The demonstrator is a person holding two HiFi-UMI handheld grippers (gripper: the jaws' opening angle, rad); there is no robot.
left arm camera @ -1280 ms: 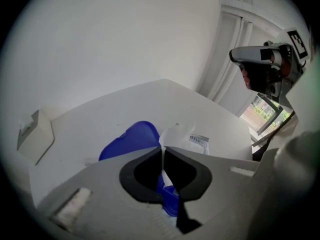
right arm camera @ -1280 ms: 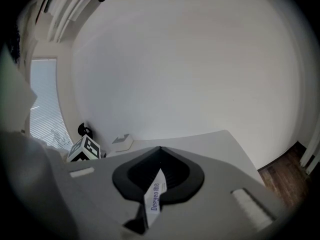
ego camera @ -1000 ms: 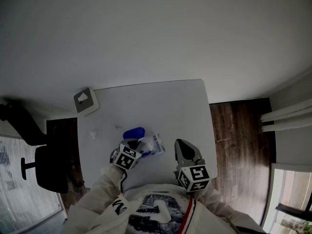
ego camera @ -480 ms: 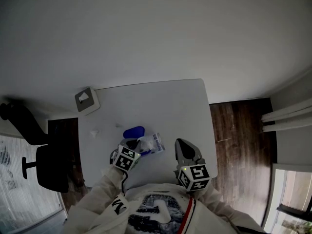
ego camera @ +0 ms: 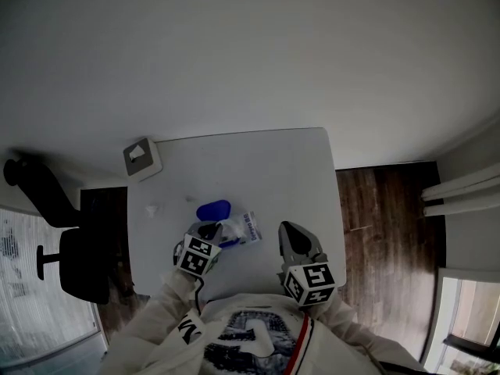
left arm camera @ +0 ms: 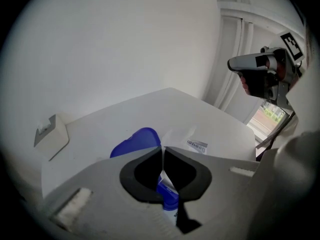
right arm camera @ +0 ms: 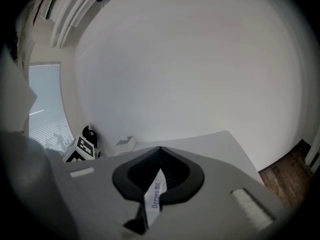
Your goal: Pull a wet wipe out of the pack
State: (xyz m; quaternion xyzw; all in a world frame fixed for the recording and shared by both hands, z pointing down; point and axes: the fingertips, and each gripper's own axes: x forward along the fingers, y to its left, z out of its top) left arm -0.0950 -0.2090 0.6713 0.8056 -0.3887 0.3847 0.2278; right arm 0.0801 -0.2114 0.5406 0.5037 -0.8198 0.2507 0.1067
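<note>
The wet wipe pack point(ego camera: 234, 230) lies on the white table point(ego camera: 266, 170), its blue lid point(ego camera: 214, 209) flipped open on the far side. My left gripper point(ego camera: 212, 231) points steeply down at the pack, just in front of the lid point(left arm camera: 134, 143). Its jaws point(left arm camera: 162, 150) are shut. Blue and white pack material shows in the gap behind the tips; I cannot tell whether any is pinched. My right gripper point(ego camera: 286, 229) hovers to the right of the pack, apart from it, tips point(right arm camera: 160, 149) shut. A white printed strip point(right arm camera: 154, 196) shows in its jaw gap.
A small grey-white box point(ego camera: 143, 159) sits at the table's far left corner. A tiny white scrap point(ego camera: 151, 209) lies near the left edge. A black office chair point(ego camera: 78, 264) stands left of the table, and dark wood floor point(ego camera: 383, 209) lies to its right.
My left gripper has shifted slightly left and back toward me and tilted a little. The right gripper has not moved.
</note>
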